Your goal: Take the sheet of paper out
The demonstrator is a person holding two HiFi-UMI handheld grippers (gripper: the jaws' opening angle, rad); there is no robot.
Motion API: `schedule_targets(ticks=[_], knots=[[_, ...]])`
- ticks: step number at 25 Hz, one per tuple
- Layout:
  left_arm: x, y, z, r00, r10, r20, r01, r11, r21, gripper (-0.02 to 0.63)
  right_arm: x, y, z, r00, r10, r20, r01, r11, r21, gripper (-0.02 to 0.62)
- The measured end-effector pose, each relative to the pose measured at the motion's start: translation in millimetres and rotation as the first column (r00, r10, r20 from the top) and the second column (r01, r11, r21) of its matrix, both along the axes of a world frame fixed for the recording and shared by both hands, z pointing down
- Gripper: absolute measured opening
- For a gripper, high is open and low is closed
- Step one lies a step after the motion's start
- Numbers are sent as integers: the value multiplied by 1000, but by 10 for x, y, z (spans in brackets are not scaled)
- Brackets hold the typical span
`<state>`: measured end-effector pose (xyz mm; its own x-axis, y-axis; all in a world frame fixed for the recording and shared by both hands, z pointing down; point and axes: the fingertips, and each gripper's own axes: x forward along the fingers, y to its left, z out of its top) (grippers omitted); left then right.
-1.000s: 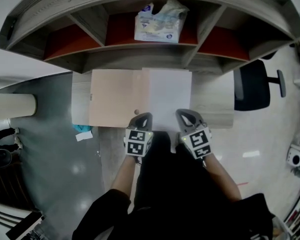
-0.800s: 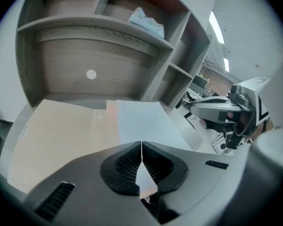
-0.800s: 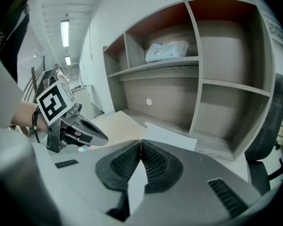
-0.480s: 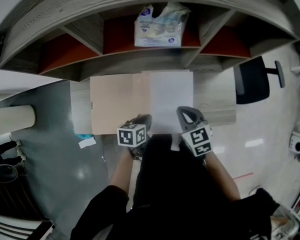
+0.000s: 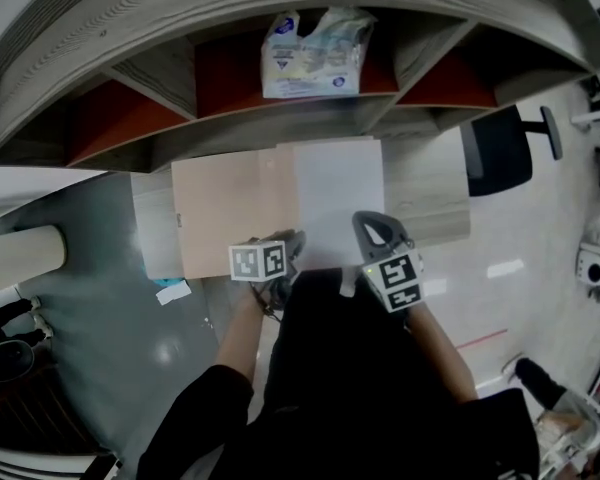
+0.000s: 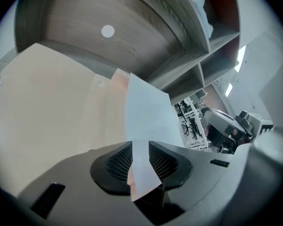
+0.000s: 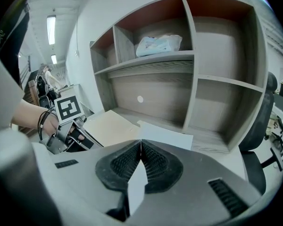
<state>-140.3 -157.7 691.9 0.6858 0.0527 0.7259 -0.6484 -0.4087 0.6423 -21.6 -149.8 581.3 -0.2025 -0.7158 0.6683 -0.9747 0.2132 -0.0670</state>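
Since a second ago the left gripper [image 5: 290, 243] has rolled over and sunk toward the near edge of the desk, so that its marker cube now faces up and sideways instead of standing beside the other one, and its jaws have just been opening; the right gripper [image 5: 368, 224] has kept its place. In the left gripper view the two black ribbed pads stand apart with the near edge of the white rectangular sheet of paper [image 5: 338, 193] running through the gap between them, the pads not pressing on it. In the right gripper view the jaws are closed together on the sheet's near edge, a corner of the paper showing below the pads. The sheet lies flat on the pale grey wood-grain desk top [image 5: 425, 193], its left part overlapping the right side of a flat pale tan cardboard folder [image 5: 225, 208] that lies beside it. Behind both stands a grey wooden shelf unit with red back panels [image 5: 170, 68], and a crumpled clear plastic bag with blue print [image 5: 310, 53] rests in its middle compartment. A black office chair [image 5: 495, 153] stands on the floor at the desk's right.
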Motion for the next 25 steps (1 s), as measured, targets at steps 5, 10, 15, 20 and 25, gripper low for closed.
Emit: schedule_targets(ticks=[5, 10, 15, 20, 25], knots=[[28, 16, 43, 999, -17, -36, 14, 997, -82, 166, 32, -40, -29, 1000, 16, -9, -16, 1000, 5, 17], [25, 89, 206, 999, -17, -43, 9, 984, -177, 206, 59, -37, -16, 999, 40, -12, -40, 999, 1, 17], [53, 164, 306, 999, -2, -51, -10, 973, -231, 210, 89, -27, 13, 998, 54, -16, -55, 998, -7, 17], [121, 229, 332, 996, 15, -87, -38, 962, -271, 210, 136, -6, 13, 997, 82, -4, -82, 997, -11, 17], [161, 269, 354, 992, -2, -123, -39, 945, -325, 210, 151, 8, 10, 996, 94, -5, -94, 996, -13, 17]])
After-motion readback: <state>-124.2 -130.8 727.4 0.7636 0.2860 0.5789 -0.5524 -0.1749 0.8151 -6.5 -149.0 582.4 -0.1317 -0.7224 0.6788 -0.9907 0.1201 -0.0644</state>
